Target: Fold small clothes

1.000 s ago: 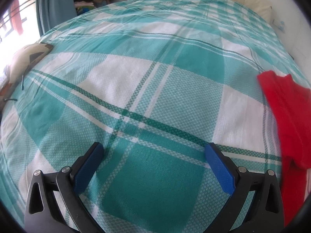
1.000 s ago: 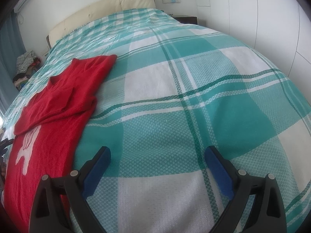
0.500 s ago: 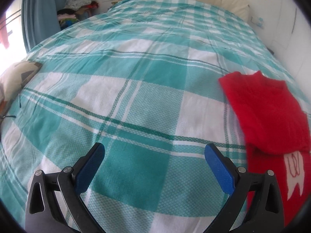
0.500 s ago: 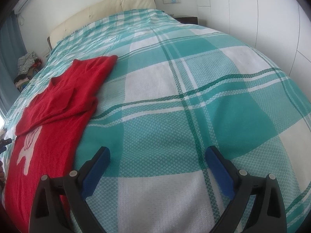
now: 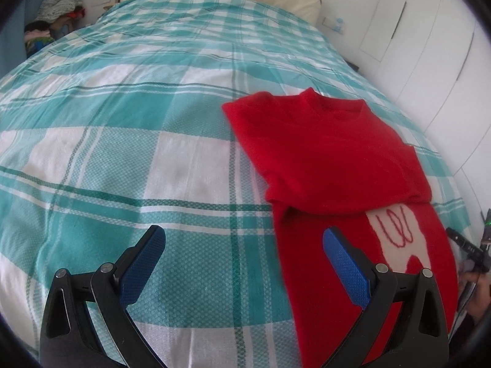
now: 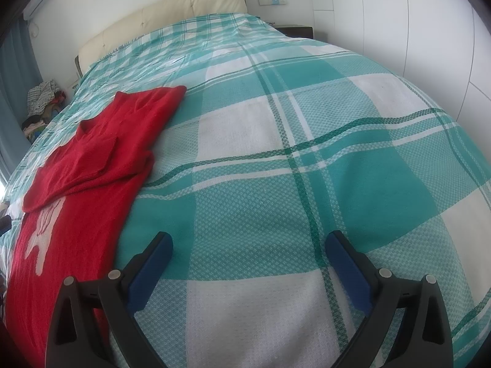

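Fingers on both the left gripper [image 5: 242, 245] and right gripper [image 6: 248, 251] are spread wide, nothing in them, just hovering over the teal plaid bedspread [image 6: 276, 168]. The red sweater [image 5: 331, 159] lies flat on it, sleeves folded in, the left gripper's right finger over its edge, and it's left of the right gripper.

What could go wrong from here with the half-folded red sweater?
The red sweater has both sleeves already folded across its chest; grabbing the hem carelessly may drag them loose. Both tongs, left and right, are open and empty, the right over bare bedspread, so it has farther to travel.
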Tool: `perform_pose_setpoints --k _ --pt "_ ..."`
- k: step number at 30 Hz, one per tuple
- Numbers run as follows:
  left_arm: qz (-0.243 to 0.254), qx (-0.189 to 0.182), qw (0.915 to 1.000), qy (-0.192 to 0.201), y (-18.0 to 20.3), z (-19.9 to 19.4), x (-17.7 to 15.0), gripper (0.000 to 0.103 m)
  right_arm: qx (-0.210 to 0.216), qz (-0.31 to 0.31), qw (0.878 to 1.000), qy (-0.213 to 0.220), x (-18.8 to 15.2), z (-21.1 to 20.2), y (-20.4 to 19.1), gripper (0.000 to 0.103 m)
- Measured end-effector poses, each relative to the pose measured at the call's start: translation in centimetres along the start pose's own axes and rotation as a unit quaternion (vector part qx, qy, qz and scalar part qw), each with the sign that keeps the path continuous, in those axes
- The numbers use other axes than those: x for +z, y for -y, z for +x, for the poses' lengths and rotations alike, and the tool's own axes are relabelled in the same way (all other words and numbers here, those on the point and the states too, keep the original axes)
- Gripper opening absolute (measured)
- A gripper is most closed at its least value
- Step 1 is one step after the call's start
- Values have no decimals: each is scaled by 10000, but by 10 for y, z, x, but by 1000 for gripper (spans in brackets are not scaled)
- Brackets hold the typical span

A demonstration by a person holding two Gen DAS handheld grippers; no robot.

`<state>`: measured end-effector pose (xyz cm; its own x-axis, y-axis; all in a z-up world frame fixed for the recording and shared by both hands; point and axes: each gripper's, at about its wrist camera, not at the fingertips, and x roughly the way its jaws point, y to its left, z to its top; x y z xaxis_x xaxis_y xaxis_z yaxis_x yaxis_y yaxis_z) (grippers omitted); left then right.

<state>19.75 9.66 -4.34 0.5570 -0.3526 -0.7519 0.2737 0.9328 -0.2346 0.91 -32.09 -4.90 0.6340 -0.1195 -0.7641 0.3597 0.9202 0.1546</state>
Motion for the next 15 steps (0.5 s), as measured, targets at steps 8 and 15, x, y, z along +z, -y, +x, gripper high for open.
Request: perform_pose_setpoints --k 8,15 --pt "760 541 9954 -196 34 39 6 102 87 49 9999 21 0 0 2 100" --pt "-130 1371 9903 -155 -4 48 10 103 122 68 9999 41 0 -1 2 100"
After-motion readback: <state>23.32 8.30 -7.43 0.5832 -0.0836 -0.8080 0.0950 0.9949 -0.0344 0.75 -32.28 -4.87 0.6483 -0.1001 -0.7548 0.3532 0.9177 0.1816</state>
